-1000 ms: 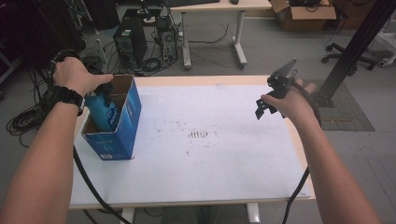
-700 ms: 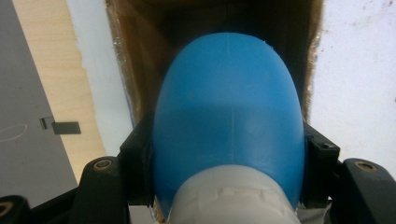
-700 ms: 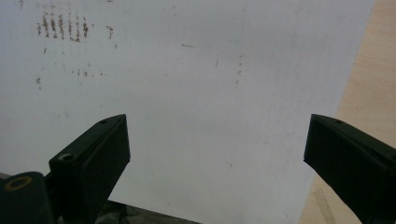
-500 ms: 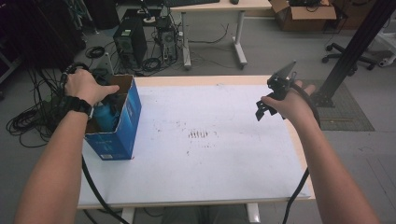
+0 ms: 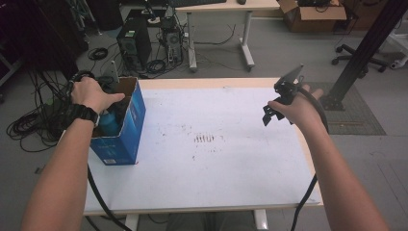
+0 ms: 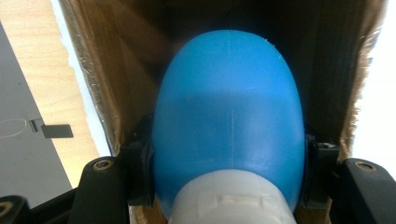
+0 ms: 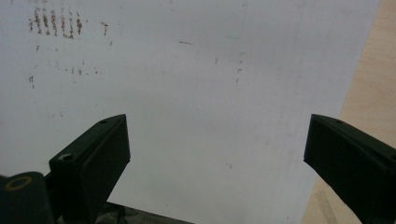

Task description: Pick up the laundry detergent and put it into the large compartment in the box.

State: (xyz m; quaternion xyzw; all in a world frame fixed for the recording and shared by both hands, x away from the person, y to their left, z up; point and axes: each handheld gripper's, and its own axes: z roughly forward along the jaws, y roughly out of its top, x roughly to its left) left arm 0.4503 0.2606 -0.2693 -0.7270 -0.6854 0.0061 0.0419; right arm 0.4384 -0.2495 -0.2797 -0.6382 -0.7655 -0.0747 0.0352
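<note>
Left gripper view shows my left hand-held gripper (image 6: 224,163) clamped on the blue bottle (image 6: 229,116), inside the cardboard box (image 5: 126,126) at tabletop's left. Smooth, rounded plastic, probably light and slippery; gripping near the white cap (image 6: 231,198) seems safest.

The right gripper (image 7: 217,154) has its two black jaws wide apart above the white table surface (image 7: 196,74), with brown marks (image 7: 56,21) at top left.

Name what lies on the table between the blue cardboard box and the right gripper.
Nothing stands there. In the high view, the white table top between the blue box and the right gripper is bare, apart from small brown marks.
</note>
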